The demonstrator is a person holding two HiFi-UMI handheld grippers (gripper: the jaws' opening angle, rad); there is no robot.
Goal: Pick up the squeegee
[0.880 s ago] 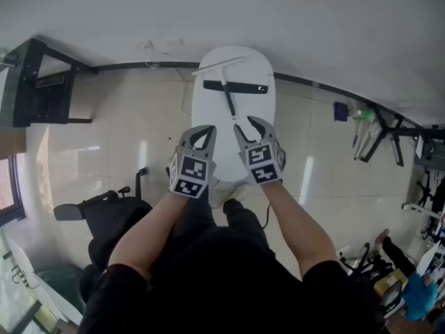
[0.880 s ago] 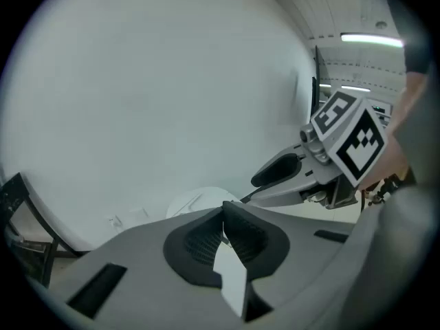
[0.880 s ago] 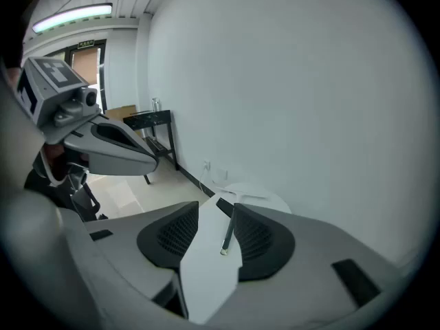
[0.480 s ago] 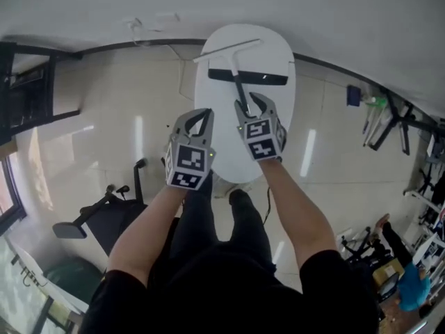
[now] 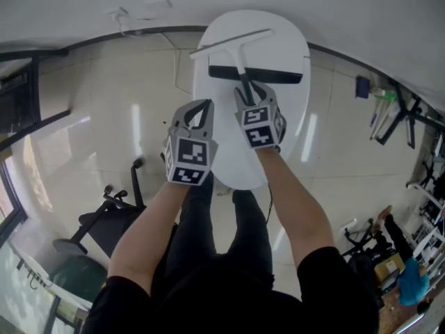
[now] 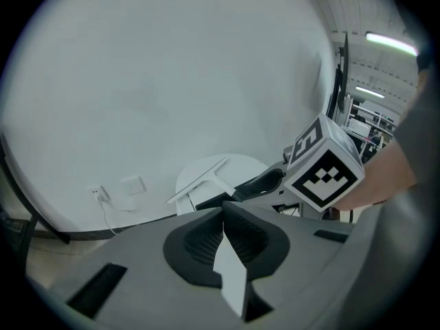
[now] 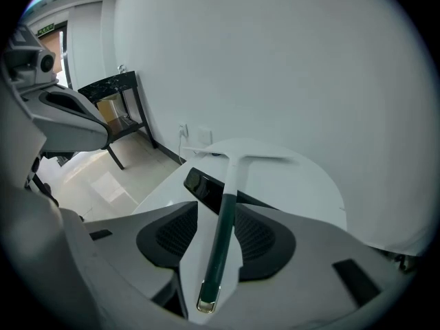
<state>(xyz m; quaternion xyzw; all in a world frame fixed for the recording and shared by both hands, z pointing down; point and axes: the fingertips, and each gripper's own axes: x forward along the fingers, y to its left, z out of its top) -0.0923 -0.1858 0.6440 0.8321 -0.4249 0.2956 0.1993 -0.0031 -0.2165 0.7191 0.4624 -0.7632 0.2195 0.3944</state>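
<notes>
1. A white oval table (image 5: 288, 47) stands against a pale wall, and the squeegee (image 5: 240, 60) lies flat on it – its white blade is at the wall end and its handle points back toward the person.
2. The handle is white by the blade and turns dark green lower down, ending in a small metal-looking tip.
3. A black bar (image 5: 278, 75) lies crosswise on the table under the handle; it could be a second tool, but the views don't settle that.
4. The right gripper (image 5: 250, 89) is low over the table with its jaws apart, one on each side of the green handle. In the right gripper view, white tabletop (image 7: 295, 184) shows between the handle (image 7: 221, 232) and each pad, so nothing is clamped.
5. The left gripper (image 5: 207, 104) is just beside the right one, over the table's near-left edge. Its jaw tips are pressed together and hold nothing – the left gripper view shows them meeting at one point (image 6: 223, 208).
6. A socket with a trailing cable (image 6: 130, 184) sits on the wall left of the table.
</notes>
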